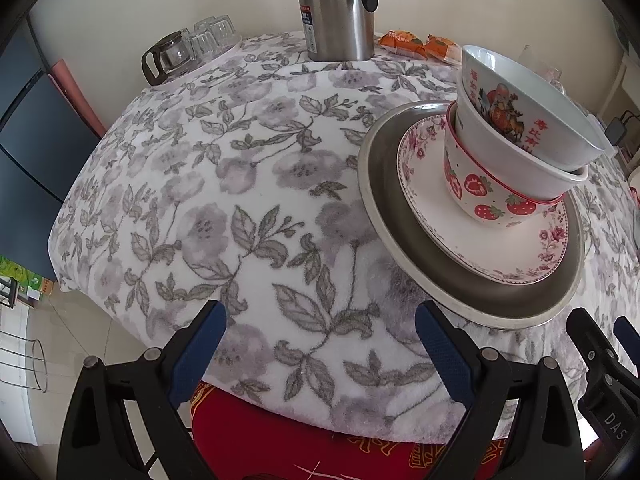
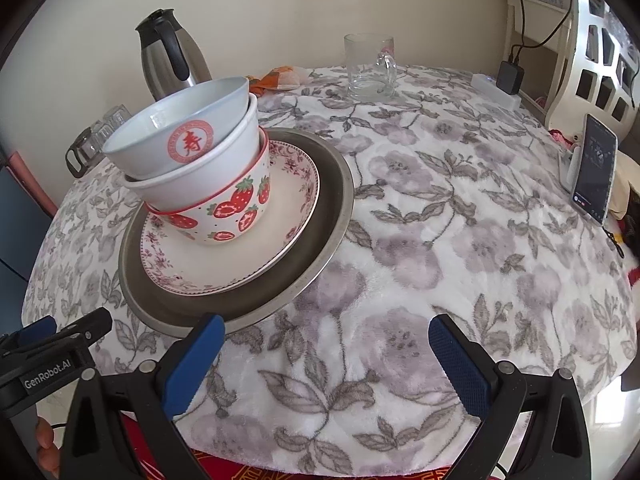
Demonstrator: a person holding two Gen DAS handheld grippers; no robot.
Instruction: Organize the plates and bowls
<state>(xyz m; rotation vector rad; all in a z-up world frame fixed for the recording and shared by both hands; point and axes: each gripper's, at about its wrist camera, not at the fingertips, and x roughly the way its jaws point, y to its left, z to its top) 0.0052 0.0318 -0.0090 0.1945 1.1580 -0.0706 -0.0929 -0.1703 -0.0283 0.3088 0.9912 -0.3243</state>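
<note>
Sitting stacked on the floral tablecloth (image 2: 440,208): metal plate (image 2: 320,248), rose-rimmed plate (image 2: 248,264), strawberry bowl (image 2: 236,212), plain white bowl (image 2: 208,168), and tilting on top a bowl with a red character (image 2: 176,136). Hovering near the table edge, gaping wide and gripping nothing: left gripper (image 1: 320,344), right gripper (image 2: 324,356).

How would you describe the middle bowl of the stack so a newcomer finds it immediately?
On the floral tablecloth, find the metal tray holding a rose-patterned plate with three nested bowls. The plain white bowl sits inside the strawberry bowl and under the bowl with the red character. It alone has no decoration.
</note>
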